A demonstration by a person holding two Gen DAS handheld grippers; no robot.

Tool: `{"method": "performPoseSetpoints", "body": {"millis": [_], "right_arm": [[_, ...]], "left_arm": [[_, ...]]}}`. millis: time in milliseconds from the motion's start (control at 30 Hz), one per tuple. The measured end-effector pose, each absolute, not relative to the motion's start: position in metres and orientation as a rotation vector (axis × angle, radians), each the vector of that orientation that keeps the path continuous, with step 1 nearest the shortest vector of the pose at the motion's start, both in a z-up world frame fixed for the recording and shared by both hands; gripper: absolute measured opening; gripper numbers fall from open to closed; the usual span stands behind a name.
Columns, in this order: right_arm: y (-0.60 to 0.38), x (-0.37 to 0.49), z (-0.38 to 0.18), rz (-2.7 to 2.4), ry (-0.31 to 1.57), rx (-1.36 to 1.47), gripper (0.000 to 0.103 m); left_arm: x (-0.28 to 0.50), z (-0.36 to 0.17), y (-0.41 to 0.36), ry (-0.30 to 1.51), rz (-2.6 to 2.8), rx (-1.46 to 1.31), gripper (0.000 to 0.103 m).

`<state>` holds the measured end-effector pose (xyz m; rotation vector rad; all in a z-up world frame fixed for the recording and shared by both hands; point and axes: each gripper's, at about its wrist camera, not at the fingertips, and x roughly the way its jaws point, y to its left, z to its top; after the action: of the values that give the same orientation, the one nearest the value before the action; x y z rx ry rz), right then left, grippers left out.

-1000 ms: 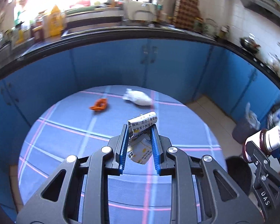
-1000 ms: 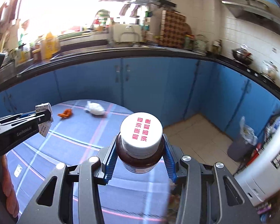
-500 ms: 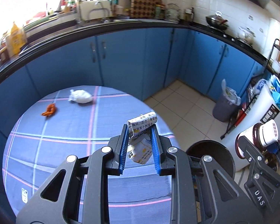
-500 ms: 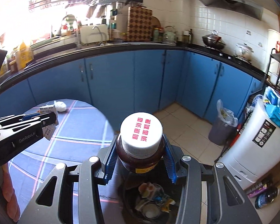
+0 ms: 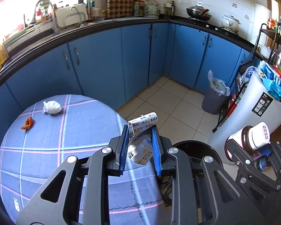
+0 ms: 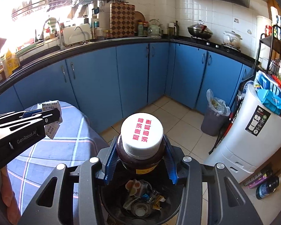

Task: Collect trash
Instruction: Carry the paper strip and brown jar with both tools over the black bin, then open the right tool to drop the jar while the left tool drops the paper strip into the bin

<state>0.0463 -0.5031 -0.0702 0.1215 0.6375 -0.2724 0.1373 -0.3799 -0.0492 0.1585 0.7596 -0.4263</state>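
My left gripper [image 5: 140,140] is shut on a crumpled printed paper leaflet [image 5: 143,124], held over the table's right edge; the same leaflet [image 6: 51,106] shows in the right wrist view. My right gripper [image 6: 140,150] is shut on a brown bottle with a white cap [image 6: 141,134], hanging right above a black trash bin [image 6: 140,215] that holds several scraps. In the left wrist view the bottle [image 5: 252,138] sits at the right beside the bin [image 5: 202,148]. A white paper wad [image 5: 52,107] and an orange scrap [image 5: 27,123] lie on the blue checked tablecloth [image 5: 65,150].
Blue cabinets [image 5: 103,65] under a black counter curve behind the table. A grey bin with a plastic bag [image 5: 214,97] stands on the tiled floor by the corner. A white appliance [image 6: 252,135] and bottles [image 6: 266,183] stand on the floor at the right.
Both grippers have swung right with their loads, off the table toward the black bin. The bottle now hangs over the bin's opening. The wad and orange scrap stayed put.
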Motion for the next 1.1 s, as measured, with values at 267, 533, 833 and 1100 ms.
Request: {"method": "performPoseSetpoints", "body": {"millis": [267,533,833,1100], "right_arm": [[-0.52,0.045,-0.077,-0.294,0.632,0.154,0.043],[-0.532,0.046,-0.08,-0.31,0.627,0.176,0.044],[-0.536,0.043,-0.079,-0.331,0.602,0.174,0.083],[-0.543,0.039,-0.079,-0.381,0.605,0.165,0.083]], "left_arm": [[0.136,-0.053,-0.403,0.752,-0.455,0.195,0.025],[0.138,-0.055,-0.412,0.75,-0.458,0.205,0.025],[0.138,-0.055,-0.416,0.75,-0.461,0.212,0.025],[0.134,-0.053,-0.426,0.747,-0.484,0.222,0.025]]}}
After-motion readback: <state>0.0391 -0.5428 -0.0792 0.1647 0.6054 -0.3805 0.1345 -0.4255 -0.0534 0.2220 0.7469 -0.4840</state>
